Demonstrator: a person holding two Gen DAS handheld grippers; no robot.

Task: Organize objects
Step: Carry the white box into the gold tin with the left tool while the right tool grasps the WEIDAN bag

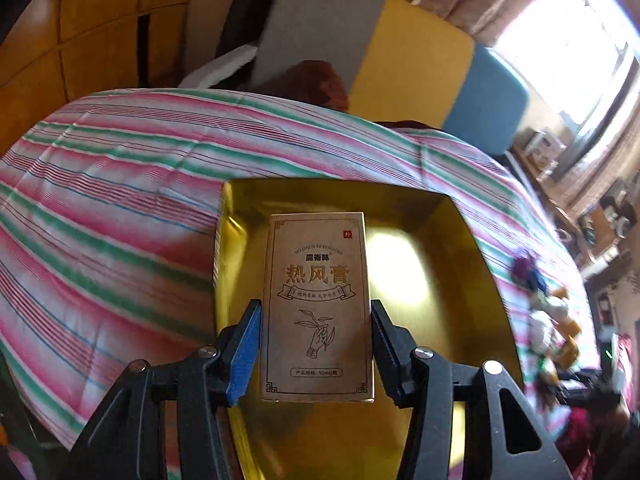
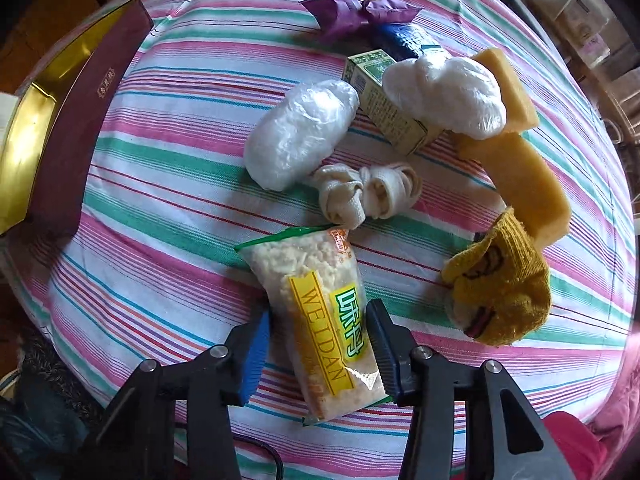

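Observation:
My left gripper (image 1: 316, 312) is shut on a tan carton (image 1: 316, 304) with Chinese print, held above the gold-lined tray box (image 1: 440, 248). The same box (image 2: 60, 120), maroon outside, lies at the left edge in the right wrist view. My right gripper (image 2: 318, 320) is open, its fingers on either side of a clear snack bag (image 2: 320, 312) marked WEIDAN that lies on the striped cloth (image 2: 160, 168). The left pad stands clear of the bag; the right finger is at its edge.
Beyond the bag lie a knotted cream cloth (image 2: 364, 192), two white plastic bundles (image 2: 300, 132), a green carton (image 2: 384, 104), yellow sponges (image 2: 524, 168), a yellow knit sock (image 2: 500, 284), a purple wrapper (image 2: 356, 12) and a blue packet (image 2: 404, 40). Cushions (image 1: 400, 56) stand behind.

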